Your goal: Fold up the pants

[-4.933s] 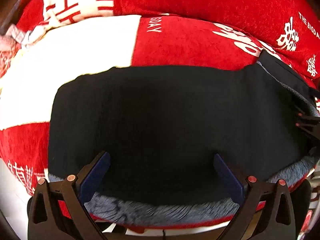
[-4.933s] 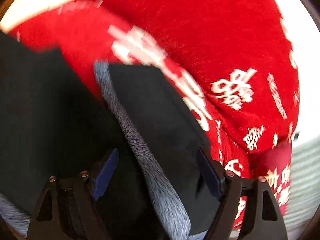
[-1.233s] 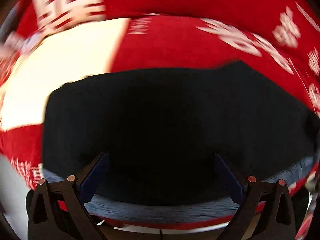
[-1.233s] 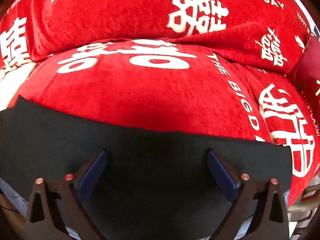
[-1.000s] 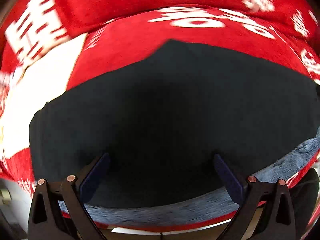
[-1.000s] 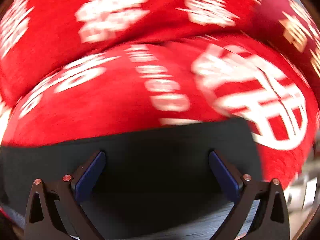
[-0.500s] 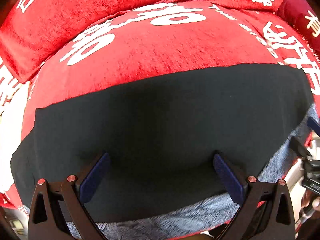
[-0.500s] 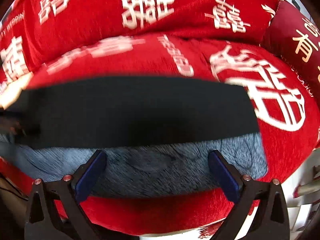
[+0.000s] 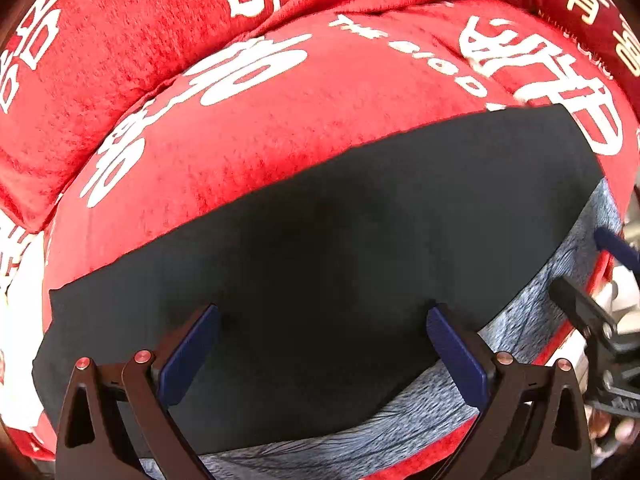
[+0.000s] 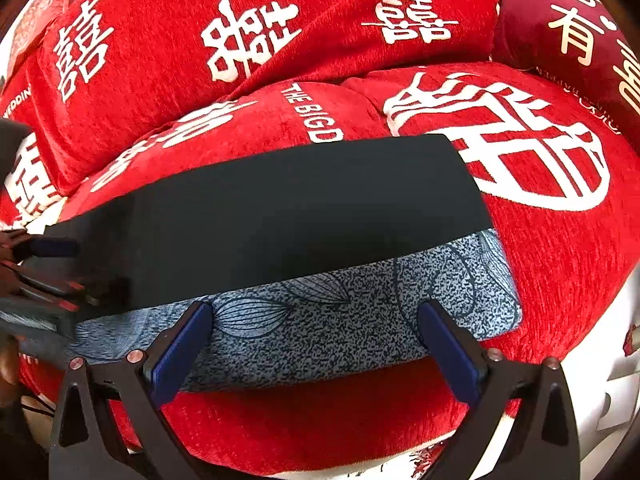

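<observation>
Black pants (image 9: 340, 248) lie flat in a long folded strip on a red sofa seat, with their blue-grey patterned inner side (image 10: 360, 312) showing along the near edge. My left gripper (image 9: 322, 340) hovers open over the pants' near part, nothing between its fingers. My right gripper (image 10: 314, 340) stands open just in front of the patterned edge, also holding nothing. In the right wrist view the left gripper (image 10: 44, 264) shows at the pants' left end. The right gripper (image 9: 608, 276) appears at the far right edge of the left wrist view.
The red sofa seat cushion (image 10: 560, 248) carries white characters, with red back cushions (image 10: 280, 12) behind it and a darker red pillow (image 10: 580, 40) at the right. A white patch of fabric (image 9: 16, 300) lies to the left. Pale floor (image 10: 616, 380) shows off the seat's front right.
Both grippers have drawn back toward the seat's front edge and swung right. The pants now lie flat as one strip; the turned-up patterned flap from earlier is laid down.
</observation>
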The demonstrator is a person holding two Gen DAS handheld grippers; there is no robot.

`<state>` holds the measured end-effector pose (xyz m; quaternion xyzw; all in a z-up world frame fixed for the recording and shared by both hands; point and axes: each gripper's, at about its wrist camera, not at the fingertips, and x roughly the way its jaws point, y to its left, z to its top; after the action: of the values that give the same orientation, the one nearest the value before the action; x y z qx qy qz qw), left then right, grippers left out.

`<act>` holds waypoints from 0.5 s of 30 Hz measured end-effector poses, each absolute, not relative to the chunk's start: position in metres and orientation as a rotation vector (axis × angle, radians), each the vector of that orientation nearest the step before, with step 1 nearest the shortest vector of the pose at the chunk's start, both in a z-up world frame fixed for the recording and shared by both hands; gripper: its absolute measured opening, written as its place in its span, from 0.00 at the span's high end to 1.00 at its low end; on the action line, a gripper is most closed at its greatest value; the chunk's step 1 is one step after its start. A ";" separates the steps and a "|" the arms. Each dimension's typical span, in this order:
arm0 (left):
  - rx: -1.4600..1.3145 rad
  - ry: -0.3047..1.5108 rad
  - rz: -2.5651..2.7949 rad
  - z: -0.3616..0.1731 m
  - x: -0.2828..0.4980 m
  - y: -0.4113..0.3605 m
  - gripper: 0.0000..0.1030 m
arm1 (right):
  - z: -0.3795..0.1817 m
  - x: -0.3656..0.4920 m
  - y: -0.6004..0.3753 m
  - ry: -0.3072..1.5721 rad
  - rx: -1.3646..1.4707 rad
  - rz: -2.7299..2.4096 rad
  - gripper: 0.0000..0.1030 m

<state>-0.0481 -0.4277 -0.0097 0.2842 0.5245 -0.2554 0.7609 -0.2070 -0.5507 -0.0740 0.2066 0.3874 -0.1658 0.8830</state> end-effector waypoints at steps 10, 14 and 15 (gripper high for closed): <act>0.632 1.097 -0.623 -0.014 -0.062 -0.458 0.00 | -0.077 -0.265 -0.558 0.727 0.596 -0.352 0.00; 0.588 1.144 -0.624 -0.019 -0.052 -0.465 0.00 | -0.091 -0.259 -0.559 0.746 0.640 -0.319 0.00; 0.590 1.145 -0.623 -0.020 -0.051 -0.468 0.00 | -0.092 -0.256 -0.558 0.738 0.644 -0.301 0.00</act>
<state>-0.0510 -0.4677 -0.0198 0.2703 0.5250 -0.2857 0.7548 -0.2560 -0.5583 -0.0924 0.3082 0.3531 -0.1440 0.8715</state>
